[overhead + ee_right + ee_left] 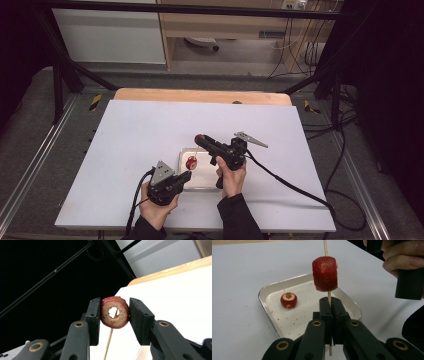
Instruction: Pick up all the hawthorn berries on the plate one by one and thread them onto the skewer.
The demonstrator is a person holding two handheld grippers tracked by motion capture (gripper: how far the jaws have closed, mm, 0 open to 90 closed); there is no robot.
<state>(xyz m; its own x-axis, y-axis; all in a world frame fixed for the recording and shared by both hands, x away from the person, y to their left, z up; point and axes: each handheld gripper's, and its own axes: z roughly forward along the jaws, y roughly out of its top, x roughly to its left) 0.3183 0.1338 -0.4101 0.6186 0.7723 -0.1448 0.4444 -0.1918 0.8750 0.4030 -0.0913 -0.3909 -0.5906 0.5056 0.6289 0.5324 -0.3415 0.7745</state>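
- Hawthorn piece point(115, 315), cored and red-skinned, sits between the pads of the right claw point(114, 317), which is clamped on its two sides; the skewer's tip shows through its hole.
- Wooden skewer point(329, 298) stands upright, pinched near its lower end by the left claw point(331, 315), whose jaws are pressed together on it.
- A second hawthorn piece point(325, 273) is threaded on the skewer just above the left claw.
- A third hawthorn piece point(288, 300) lies in the metal tray point(265, 291) on the white surface point(140, 140), apart from both claws.
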